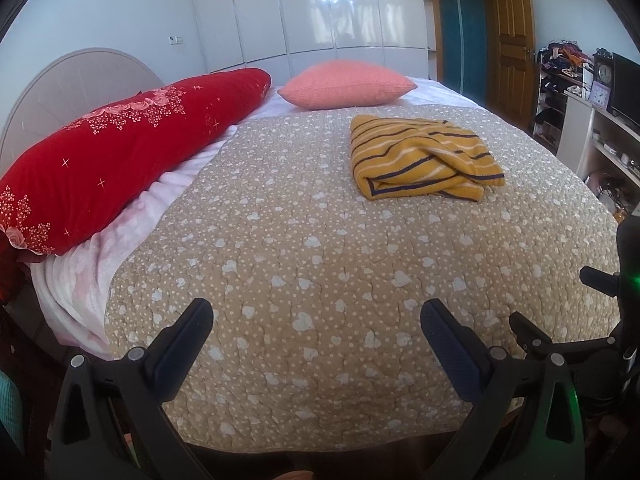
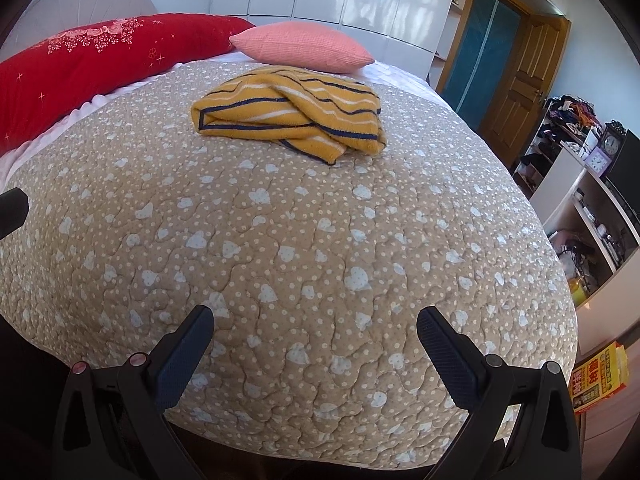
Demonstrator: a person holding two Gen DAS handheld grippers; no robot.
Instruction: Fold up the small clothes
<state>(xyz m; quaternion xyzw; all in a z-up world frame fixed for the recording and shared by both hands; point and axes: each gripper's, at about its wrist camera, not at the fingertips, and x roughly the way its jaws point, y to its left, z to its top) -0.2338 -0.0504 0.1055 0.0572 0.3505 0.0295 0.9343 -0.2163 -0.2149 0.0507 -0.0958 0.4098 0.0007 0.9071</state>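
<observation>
A yellow garment with navy and white stripes lies folded into a compact bundle on the beige heart-patterned bedspread, far from both grippers; it also shows in the right wrist view. My left gripper is open and empty, low over the near edge of the bed. My right gripper is open and empty, also over the near edge. Part of the right gripper shows at the right of the left wrist view.
A long red pillow lies along the left side and a pink cushion at the head of the bed. White wardrobes, a wooden door and cluttered shelves stand right. A yellow box lies on the floor.
</observation>
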